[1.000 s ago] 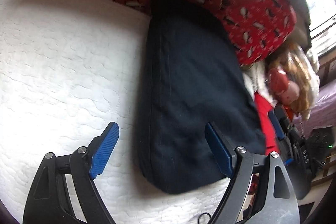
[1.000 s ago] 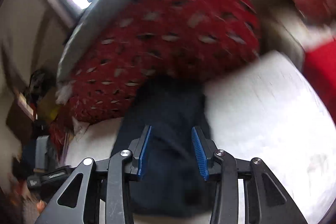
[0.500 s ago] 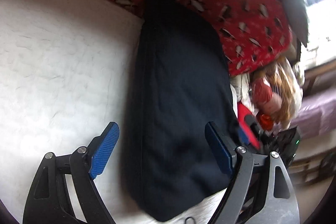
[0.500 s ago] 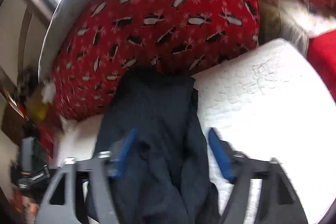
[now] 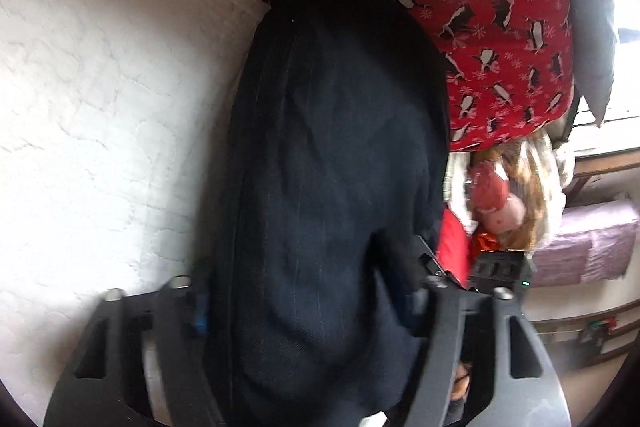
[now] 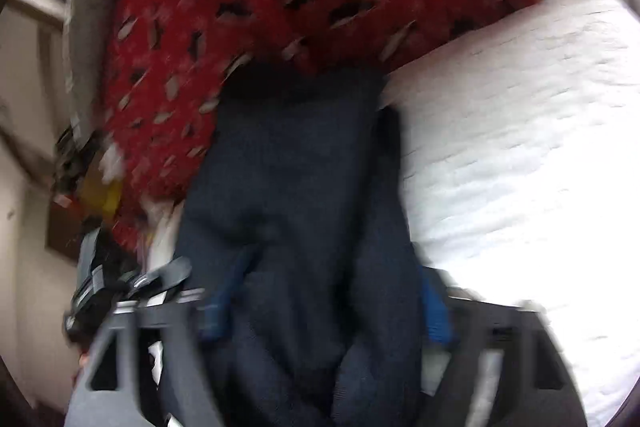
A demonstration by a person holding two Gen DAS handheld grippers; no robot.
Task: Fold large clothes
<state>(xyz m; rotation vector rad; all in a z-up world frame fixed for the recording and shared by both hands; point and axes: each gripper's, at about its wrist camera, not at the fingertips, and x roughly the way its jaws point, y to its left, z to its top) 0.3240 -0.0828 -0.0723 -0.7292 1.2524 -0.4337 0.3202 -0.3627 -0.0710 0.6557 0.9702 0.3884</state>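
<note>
Within the last second both grippers have come down from hovering over the dark navy garment (image 5: pixel 332 187) to straddling its near end. The left gripper (image 5: pixel 316 311) now has its jaws spread wide on either side of the cloth, and the right gripper (image 6: pixel 320 311) likewise stands open around bunched folds, its view blurred by motion. The garment lies lengthwise on the white quilted bed (image 5: pixel 100 107), its far end touching the red penguin-print bedding (image 5: pixel 500 7). A two-handed grasp for the next fold looks imminent.

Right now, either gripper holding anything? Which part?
Both straddle the near end of the folded dark navy garment: left gripper, right gripper. Fingers look wide apart; a real clamp cannot be told.
</note>
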